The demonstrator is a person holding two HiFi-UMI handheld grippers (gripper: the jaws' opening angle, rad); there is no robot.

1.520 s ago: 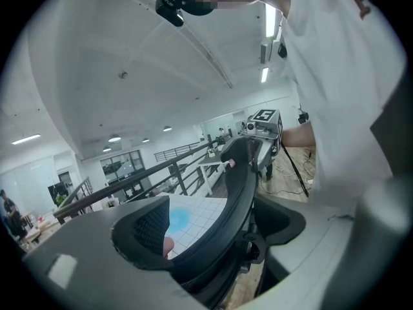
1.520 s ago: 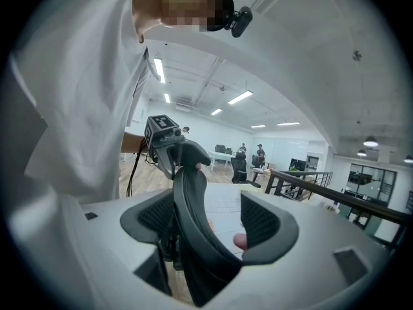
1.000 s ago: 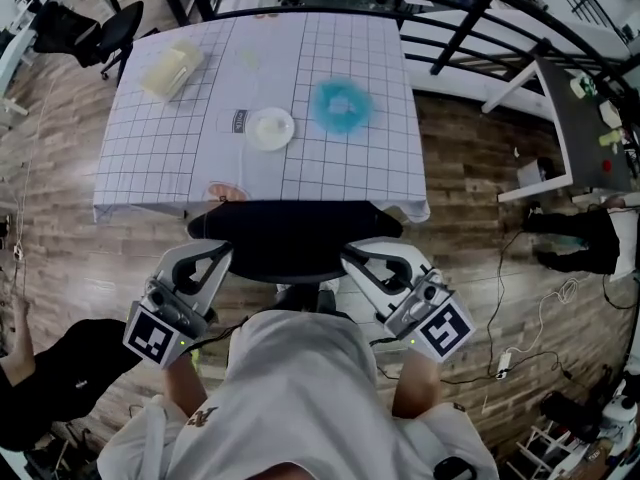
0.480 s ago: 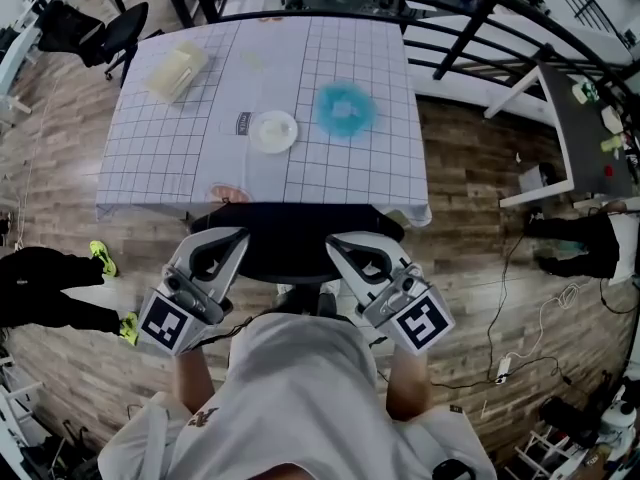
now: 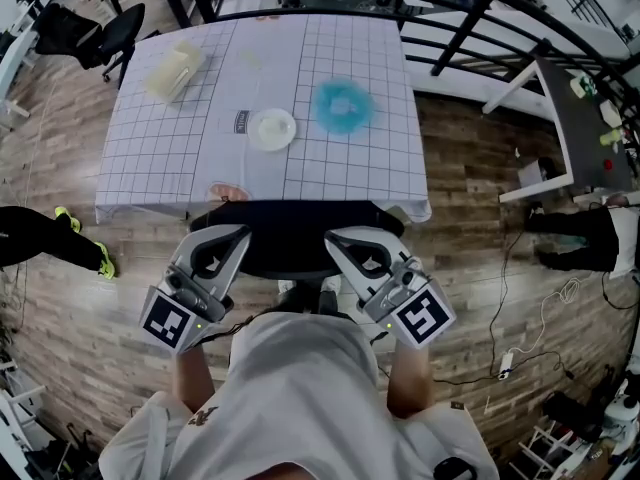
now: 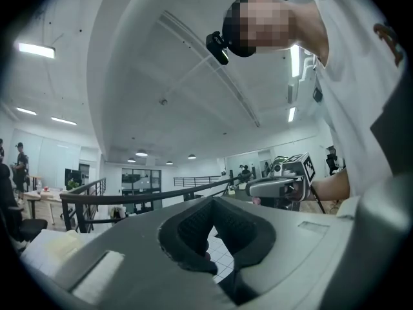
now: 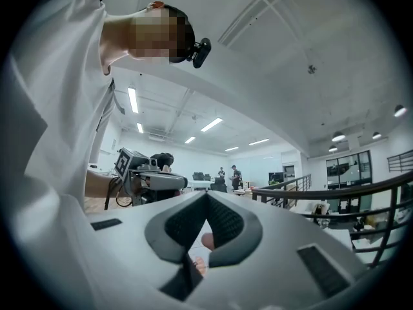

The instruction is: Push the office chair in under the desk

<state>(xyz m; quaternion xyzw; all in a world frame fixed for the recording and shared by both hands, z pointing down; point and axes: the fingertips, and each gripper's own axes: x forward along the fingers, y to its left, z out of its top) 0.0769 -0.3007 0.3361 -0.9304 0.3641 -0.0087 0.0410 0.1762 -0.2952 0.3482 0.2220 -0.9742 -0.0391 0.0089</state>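
Note:
The black office chair stands with its backrest just in front of the near edge of the desk, which is covered by a white grid cloth. In the head view my left gripper and right gripper lie over the top of the backrest, tips pointing at the desk. Both are shut with nothing between the jaws. The left gripper and right gripper views tilt up at the ceiling, the jaw tips meeting. The chair seat is hidden.
On the desk lie a white plate, a blue fluffy thing and a pale yellow container. Another black chair stands far left. A person's legs are at the left. Black railing and a side table stand to the right.
Both grippers have moved inward along the chair back, closer to each other. The person at the left has walked further off to the left edge.

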